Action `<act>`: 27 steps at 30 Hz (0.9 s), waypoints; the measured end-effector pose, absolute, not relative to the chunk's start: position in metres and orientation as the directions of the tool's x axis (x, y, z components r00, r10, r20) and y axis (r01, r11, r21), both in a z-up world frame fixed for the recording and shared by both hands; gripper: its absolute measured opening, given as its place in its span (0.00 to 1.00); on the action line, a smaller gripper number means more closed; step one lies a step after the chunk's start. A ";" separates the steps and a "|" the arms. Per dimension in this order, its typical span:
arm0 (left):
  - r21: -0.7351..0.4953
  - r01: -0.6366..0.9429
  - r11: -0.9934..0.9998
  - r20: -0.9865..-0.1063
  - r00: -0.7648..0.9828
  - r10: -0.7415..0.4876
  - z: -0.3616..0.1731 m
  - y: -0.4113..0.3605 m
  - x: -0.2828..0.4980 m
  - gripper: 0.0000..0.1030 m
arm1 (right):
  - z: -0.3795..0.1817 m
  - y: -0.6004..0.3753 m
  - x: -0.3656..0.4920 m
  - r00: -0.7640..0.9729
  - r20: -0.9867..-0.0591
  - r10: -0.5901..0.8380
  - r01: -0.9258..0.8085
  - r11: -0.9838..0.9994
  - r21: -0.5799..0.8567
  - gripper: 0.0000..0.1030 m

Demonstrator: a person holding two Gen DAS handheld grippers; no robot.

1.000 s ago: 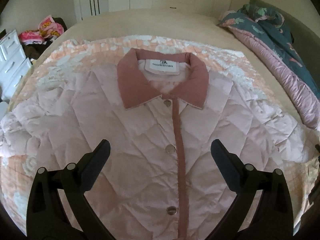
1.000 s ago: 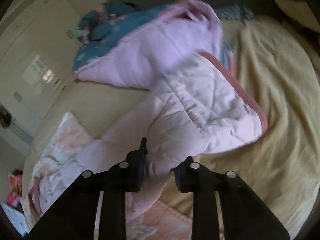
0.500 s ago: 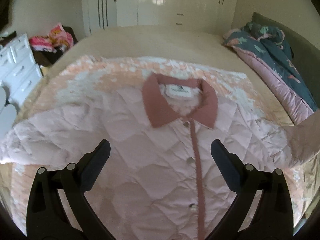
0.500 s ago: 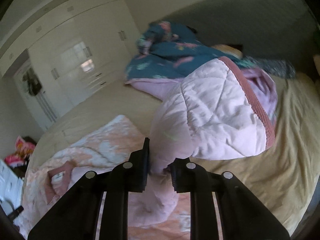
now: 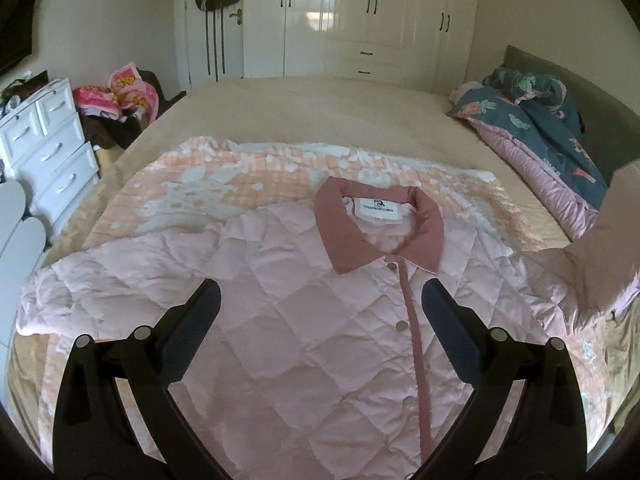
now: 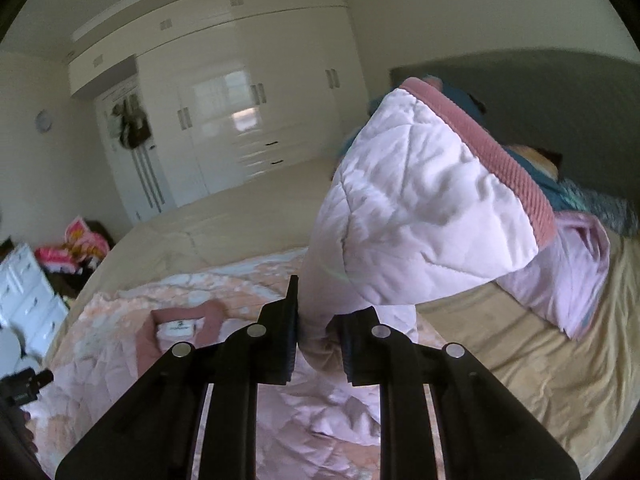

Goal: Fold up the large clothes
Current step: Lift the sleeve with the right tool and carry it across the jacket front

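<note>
A pale pink quilted jacket [image 5: 304, 320] with a dusty-rose collar [image 5: 340, 232] lies front up and buttoned on a peach floral blanket [image 5: 224, 176] on the bed. My left gripper [image 5: 320, 312] is open and empty, held above the jacket's chest. My right gripper [image 6: 318, 344] is shut on the jacket's right sleeve [image 6: 416, 208] and holds it lifted off the bed, its rose cuff [image 6: 492, 152] hanging at the top. The raised sleeve also shows at the right edge of the left wrist view [image 5: 600, 264]. The jacket's left sleeve [image 5: 56, 296] lies spread out flat.
A teal and pink duvet [image 5: 552, 136] is bunched at the grey headboard [image 5: 600, 88] on the right. A white drawer chest [image 5: 44, 148] and a pile of clothes [image 5: 116, 96] stand left of the bed. White wardrobes [image 5: 360, 20] line the far wall.
My right gripper has lifted the sleeve higher and swung it in over the bed. My left gripper has pulled back and up, so the jacket looks smaller and farther away.
</note>
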State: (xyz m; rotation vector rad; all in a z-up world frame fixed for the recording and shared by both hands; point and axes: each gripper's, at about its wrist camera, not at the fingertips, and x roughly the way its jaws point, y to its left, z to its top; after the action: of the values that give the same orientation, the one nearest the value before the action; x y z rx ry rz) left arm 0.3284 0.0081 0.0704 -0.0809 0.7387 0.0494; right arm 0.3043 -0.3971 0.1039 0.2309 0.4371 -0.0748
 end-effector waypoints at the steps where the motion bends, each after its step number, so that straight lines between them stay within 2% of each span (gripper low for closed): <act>1: -0.053 -0.074 0.996 -0.672 0.740 0.019 0.071 0.011 0.326 0.91 | 0.106 -0.387 0.306 0.906 -0.423 -0.016 0.107 0.976 0.191 0.16; 11: -0.011 -0.107 0.994 -0.650 0.756 0.074 0.073 0.037 0.315 0.91 | 0.116 -0.304 0.321 0.908 -0.415 0.051 0.004 0.991 0.130 0.16; 16: -0.038 -0.107 0.994 -0.673 0.738 0.054 0.063 0.054 0.316 0.91 | 0.110 -0.262 0.330 0.900 -0.426 0.091 -0.046 0.992 0.114 0.16; 24: -0.157 -0.141 0.977 -0.725 0.688 -0.018 0.036 0.091 0.319 0.91 | 0.092 -0.204 0.346 0.873 -0.462 0.157 -0.134 0.988 0.083 0.16; 27: -0.139 -0.150 0.979 -0.729 0.684 0.001 0.031 0.094 0.319 0.91 | 0.083 -0.184 0.350 0.861 -0.477 0.174 -0.157 0.985 0.076 0.16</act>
State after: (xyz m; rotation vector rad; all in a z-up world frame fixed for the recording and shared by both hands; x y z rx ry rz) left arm 0.3192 0.0936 0.0308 -0.1940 0.8142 0.0849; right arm 0.3502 -0.1836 0.0827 0.0355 0.5036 0.1735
